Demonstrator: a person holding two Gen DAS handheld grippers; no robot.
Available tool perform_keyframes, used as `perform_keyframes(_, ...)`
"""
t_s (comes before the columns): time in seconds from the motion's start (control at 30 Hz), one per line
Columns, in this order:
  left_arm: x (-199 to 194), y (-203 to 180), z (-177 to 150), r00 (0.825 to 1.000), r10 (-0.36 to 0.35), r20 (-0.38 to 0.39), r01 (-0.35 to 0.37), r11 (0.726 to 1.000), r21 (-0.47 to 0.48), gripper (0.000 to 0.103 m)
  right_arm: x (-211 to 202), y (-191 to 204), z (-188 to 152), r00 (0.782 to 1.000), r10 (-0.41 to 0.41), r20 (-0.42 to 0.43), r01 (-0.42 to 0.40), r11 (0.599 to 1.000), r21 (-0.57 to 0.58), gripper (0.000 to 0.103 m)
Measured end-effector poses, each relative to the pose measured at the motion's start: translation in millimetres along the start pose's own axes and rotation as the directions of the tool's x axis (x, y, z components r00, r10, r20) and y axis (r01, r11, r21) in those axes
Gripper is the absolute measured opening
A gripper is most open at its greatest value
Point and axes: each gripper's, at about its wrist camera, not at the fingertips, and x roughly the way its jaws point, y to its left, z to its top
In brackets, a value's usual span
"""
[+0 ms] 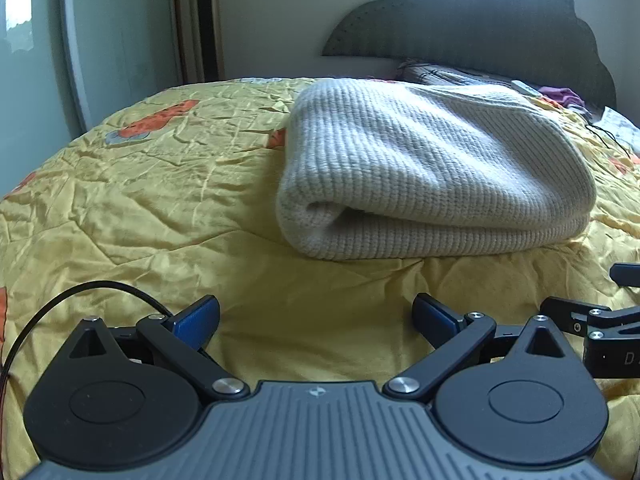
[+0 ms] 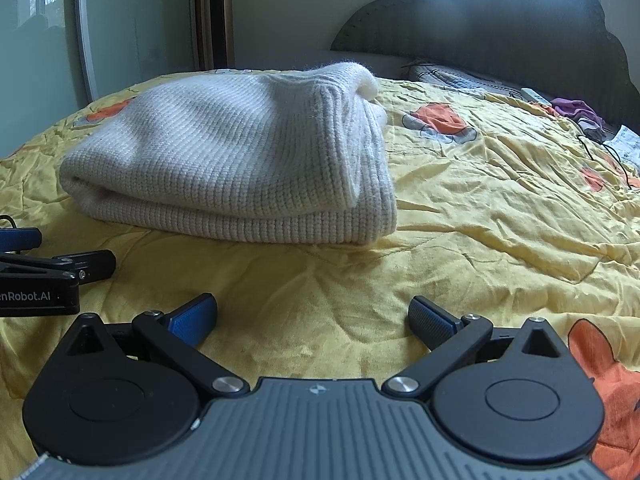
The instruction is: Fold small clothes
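Left wrist view: my left gripper (image 1: 316, 318) hangs low over the bed, its blue-padded fingers spread wide with nothing between them, only the yellow bedspread (image 1: 160, 200) showing in the gap. Just off to its right, part of my right gripper (image 1: 596, 320) pokes into the edge of the picture, close beside it.

From the right wrist view, my right gripper (image 2: 313, 318) is likewise spread wide and empty above the wrinkled cover, and my left one sits close at its left.

Ahead of both grippers, apart from the fingertips, lies the folded sweater (image 1: 432, 172), a cream ribbed knit doubled over into a thick bundle. It sits ahead and a little right of my left gripper, and ahead and to the left of my right one (image 2: 240, 168), flat on the bedspread with its rolled fold facing me.

Farther back, beyond the sweater, a pillow (image 1: 448, 74) rests against the dark scalloped headboard (image 1: 480, 20), with some purple cloth (image 2: 576, 110) off to the far right. A tall fan (image 1: 206, 20) stands by the wall behind the bed.
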Motion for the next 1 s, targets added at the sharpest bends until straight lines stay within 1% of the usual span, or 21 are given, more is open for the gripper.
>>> perform_keyframes(0.27, 1.5, -1.2, -0.1, 1.000, 0.008, -0.008, -0.007, 1.000, 0.012, 0.103, -1.9, 4.9, -1.1, 1.000, 0.008, 0.011, -0.008, 1.000, -0.024, 0.103)
perform_keyframes(1.0, 1.9, -0.5, -0.1, 1.000, 0.004, -0.008, -0.004, 1.000, 0.012, 0.103, 0.2, 4.9, -1.4, 1.000, 0.016, 0.011, -0.016, 1.000, -0.015, 0.103)
